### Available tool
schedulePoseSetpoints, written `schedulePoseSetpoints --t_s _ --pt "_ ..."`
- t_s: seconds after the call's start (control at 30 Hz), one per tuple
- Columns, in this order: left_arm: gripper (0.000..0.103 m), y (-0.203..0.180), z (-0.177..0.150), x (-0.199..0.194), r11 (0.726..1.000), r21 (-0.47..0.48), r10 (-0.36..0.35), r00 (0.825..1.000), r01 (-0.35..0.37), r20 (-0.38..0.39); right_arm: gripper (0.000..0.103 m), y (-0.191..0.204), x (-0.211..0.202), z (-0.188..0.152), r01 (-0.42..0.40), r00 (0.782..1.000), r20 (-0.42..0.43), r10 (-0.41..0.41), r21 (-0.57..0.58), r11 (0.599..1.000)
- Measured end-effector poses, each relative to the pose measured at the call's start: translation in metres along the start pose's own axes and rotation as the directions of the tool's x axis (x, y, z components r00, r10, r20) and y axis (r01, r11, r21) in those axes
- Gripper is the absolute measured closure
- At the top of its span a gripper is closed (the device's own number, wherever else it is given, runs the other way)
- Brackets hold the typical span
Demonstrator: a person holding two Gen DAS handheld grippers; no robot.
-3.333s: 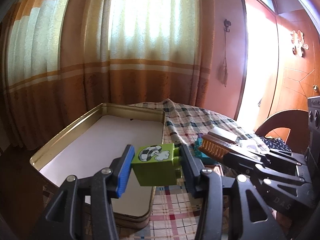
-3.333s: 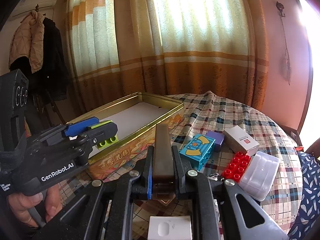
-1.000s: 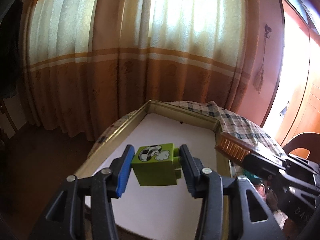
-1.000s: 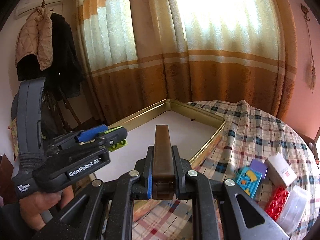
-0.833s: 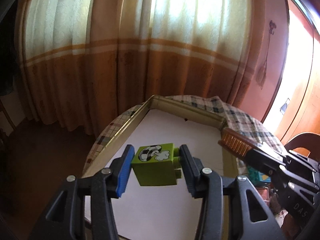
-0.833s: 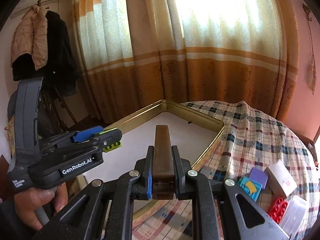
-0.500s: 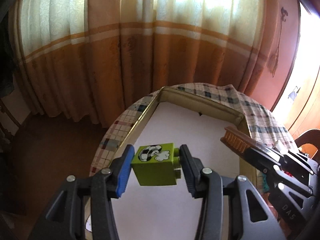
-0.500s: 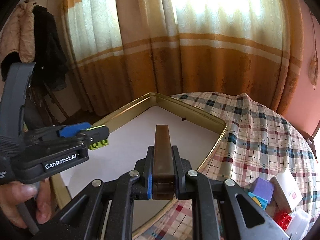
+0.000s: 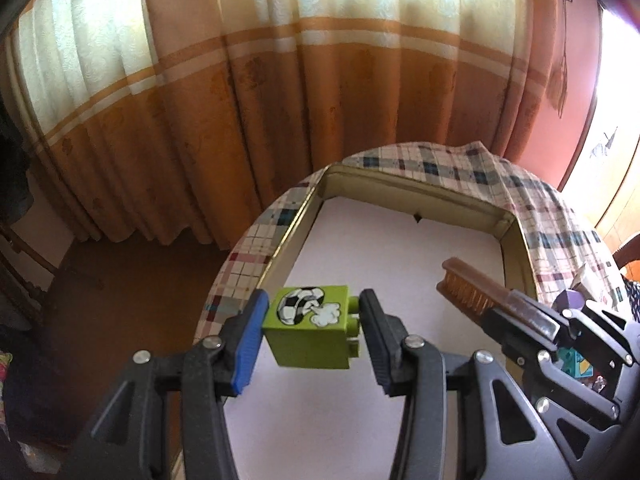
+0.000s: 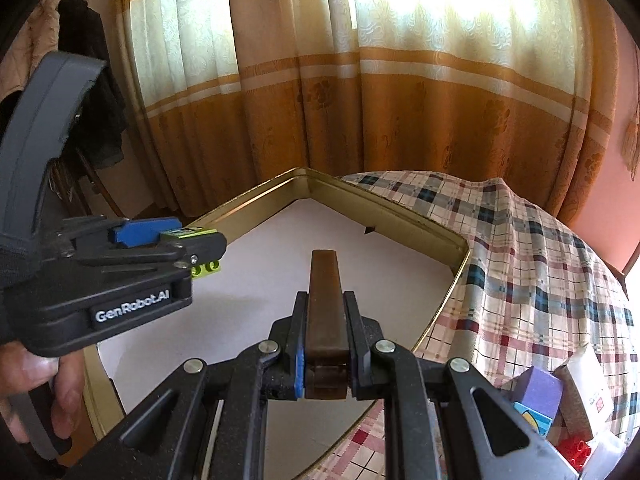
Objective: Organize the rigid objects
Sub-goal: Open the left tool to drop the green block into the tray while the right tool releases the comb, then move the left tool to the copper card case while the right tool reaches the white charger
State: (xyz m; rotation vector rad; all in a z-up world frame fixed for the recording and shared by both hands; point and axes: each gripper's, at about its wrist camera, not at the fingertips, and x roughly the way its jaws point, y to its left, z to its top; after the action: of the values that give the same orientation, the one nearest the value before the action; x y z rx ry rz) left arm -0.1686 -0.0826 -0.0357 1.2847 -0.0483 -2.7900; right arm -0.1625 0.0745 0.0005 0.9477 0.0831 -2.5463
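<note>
Block (image 9: pixel 308 330), lime green, printed with a football and a small white cloud, pinched between the two fingers of the left claw (image 9: pixel 310 344); studs pointing toward the right finger, blue pad (image 9: pixel 249 346) pressed on the opposite face. Held in the air above the white floor of the gold tin tray (image 9: pixel 408 194), near its left wall, not touching the bottom. Same block seen from the right wrist view as a green sliver with two studs poking out below the left claw (image 10: pixel 192 250), with a hand (image 10: pixel 38 384) wrapped round the grip underneath.

Brush (image 10: pixel 325 304), brown and long, clamped flat between the fingers of the right claw (image 10: pixel 325 344), handle end buried at the pads, far end reaching out over the tray floor. From the left wrist view, bristles (image 9: pixel 466 294) facing down and toward the camera, brush head hanging over the right part of the tray, just inside its right wall.

Tray (image 10: pixel 384 202) resting on a counter under a checked cloth (image 10: pixel 532 256). Off to the right on the cloth, outside the tray: purple block (image 10: pixel 538 394), blue block with a yellow mark (image 10: pixel 534 420), white box (image 10: pixel 580 392), red studded brick (image 10: pixel 574 452), all bunched close together. Behind everything, orange and cream curtains (image 10: pixel 400 60); dark coat (image 10: pixel 86 72) hanging at the far left.
</note>
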Motion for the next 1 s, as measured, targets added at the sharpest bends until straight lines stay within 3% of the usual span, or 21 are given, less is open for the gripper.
schedulePoseSetpoints --t_s 0.07,0.13,0.2,0.33,0.37,0.53,0.63,0.7,0.87,1.0 --pt "0.050 -0.001 0.002 -0.001 1.000 0.011 0.018 1.000 -0.018 0.002 0.086 0.000 0.002 0.000 -0.006 1.000 -0.005 0.006 0.004 1.000" --pt "0.031 -0.001 0.002 -0.004 0.999 0.006 0.040 0.999 -0.040 0.013 0.085 0.000 0.002 0.000 -0.002 1.000 -0.007 0.002 0.003 1.000" --pt "0.029 0.000 0.001 -0.008 1.000 -0.002 0.031 0.999 -0.031 0.027 0.082 -0.001 -0.001 -0.001 -0.004 1.000 0.004 0.004 0.009 1.000" --pt "0.026 0.002 -0.005 -0.014 1.000 -0.020 0.015 0.999 -0.015 0.033 0.047 -0.005 -0.008 0.000 -0.043 0.999 0.011 0.043 0.038 0.998" --pt "0.026 0.003 -0.008 -0.016 0.999 -0.029 0.015 0.999 -0.014 0.036 0.044 -0.005 -0.012 -0.001 -0.048 0.999 0.018 0.048 0.040 0.998" --pt "0.024 0.004 -0.033 -0.042 0.998 -0.058 0.006 0.996 -0.001 0.088 0.044 -0.018 -0.050 -0.014 -0.039 0.998 0.044 0.038 0.013 0.999" --pt "0.009 0.000 -0.050 -0.060 0.998 -0.069 -0.001 0.992 0.010 0.127 0.044 -0.040 -0.084 -0.030 -0.023 0.998 0.057 0.022 0.024 0.999" --pt "0.004 -0.006 -0.061 -0.075 0.996 -0.084 -0.012 0.987 0.026 0.162 0.040 -0.053 -0.105 -0.043 -0.005 0.998 0.069 0.003 0.038 0.999" --pt "0.003 -0.038 -0.072 -0.105 0.998 -0.046 -0.033 0.974 0.044 0.224 0.035 -0.087 -0.149 -0.087 0.050 0.996 0.061 -0.058 0.125 0.991" --pt "0.000 -0.053 -0.087 -0.112 0.995 -0.062 -0.066 0.975 0.081 0.214 0.035 -0.099 -0.161 -0.122 0.073 0.997 0.011 -0.077 0.208 0.975"
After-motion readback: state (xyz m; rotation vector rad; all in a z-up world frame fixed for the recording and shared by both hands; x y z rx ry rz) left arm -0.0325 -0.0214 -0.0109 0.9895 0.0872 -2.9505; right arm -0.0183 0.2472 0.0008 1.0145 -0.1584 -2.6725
